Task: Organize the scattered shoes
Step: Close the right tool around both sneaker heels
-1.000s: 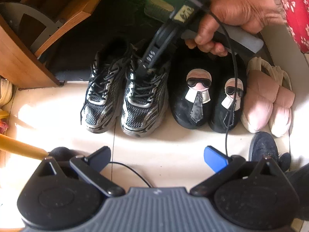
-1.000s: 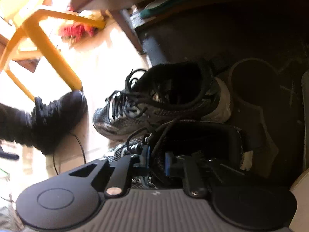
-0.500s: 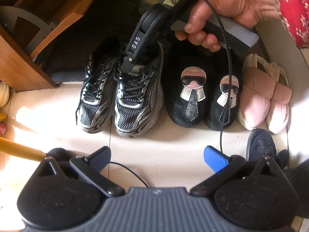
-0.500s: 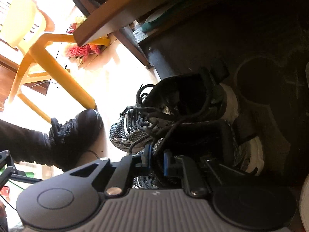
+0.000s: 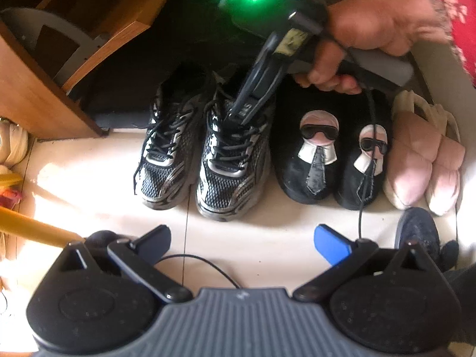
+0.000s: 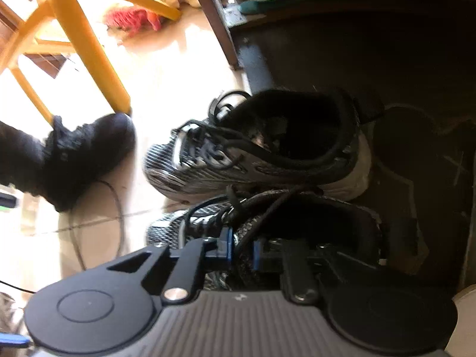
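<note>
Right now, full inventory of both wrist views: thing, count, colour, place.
sneakers: 2, black-silver mesh, side by side at the left of the shoe row
character slippers: 2, black, middle of the row
plush slippers: 2, pink, right end
cabinet: 1, wood, upper left
yellow stool: 1, yellow, on the floor beyond the sneakers
floor: cream tile
worn shoes: 2, black, on the person's feet
left gripper: jaws open, empty
right gripper: jaws shut on the near sneaker's collar
hand: 1, holding the right gripper
</note>
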`<control>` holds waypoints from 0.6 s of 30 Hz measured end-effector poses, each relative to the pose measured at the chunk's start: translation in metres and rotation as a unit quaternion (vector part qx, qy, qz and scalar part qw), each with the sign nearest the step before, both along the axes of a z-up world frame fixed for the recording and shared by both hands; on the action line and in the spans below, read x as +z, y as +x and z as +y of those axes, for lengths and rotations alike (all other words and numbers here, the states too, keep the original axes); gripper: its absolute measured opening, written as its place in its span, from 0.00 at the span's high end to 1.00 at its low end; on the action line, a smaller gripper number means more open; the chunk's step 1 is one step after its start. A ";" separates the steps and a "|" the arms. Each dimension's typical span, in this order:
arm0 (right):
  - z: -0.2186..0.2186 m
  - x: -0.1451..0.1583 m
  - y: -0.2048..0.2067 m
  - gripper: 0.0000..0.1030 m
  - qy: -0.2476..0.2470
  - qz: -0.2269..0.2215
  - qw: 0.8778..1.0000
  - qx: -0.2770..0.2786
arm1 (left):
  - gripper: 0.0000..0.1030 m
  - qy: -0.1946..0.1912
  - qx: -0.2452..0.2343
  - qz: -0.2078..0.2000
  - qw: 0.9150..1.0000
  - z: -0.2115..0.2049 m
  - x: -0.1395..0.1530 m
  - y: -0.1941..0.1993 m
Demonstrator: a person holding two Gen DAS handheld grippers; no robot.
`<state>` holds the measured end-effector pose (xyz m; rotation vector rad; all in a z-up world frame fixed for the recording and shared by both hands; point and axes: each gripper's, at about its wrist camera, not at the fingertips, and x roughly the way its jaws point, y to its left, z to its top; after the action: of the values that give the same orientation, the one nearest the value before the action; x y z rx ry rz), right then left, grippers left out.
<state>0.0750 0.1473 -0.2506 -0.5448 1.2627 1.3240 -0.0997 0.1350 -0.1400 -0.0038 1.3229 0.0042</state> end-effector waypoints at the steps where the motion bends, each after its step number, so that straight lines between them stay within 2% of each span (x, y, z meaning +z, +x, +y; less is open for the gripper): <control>1: -0.003 0.002 0.002 0.89 0.006 0.013 1.000 -0.011 | 0.00 0.001 -0.001 -0.001 1.000 0.000 0.000 0.000; 5: -0.012 0.005 0.006 0.90 0.026 0.056 0.997 -0.044 | 0.00 0.001 -0.001 -0.002 1.000 -0.001 0.001 0.002; 9: -0.010 0.004 0.002 0.90 0.033 0.057 0.997 -0.045 | 0.00 0.001 -0.008 0.001 1.000 -0.005 -0.001 0.002; 14: -0.010 -0.004 0.008 0.90 0.037 0.065 0.993 -0.088 | 0.00 -0.001 -0.007 0.005 1.000 -0.006 -0.003 0.001; 18: -0.012 -0.005 0.008 0.84 0.022 0.047 0.996 -0.068 | 0.00 -0.002 -0.008 0.006 1.000 -0.008 -0.004 0.000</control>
<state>0.0827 0.1358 -0.2551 -0.3630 1.3216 1.2726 -0.0992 0.1271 -0.1439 0.0034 1.3355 -0.0126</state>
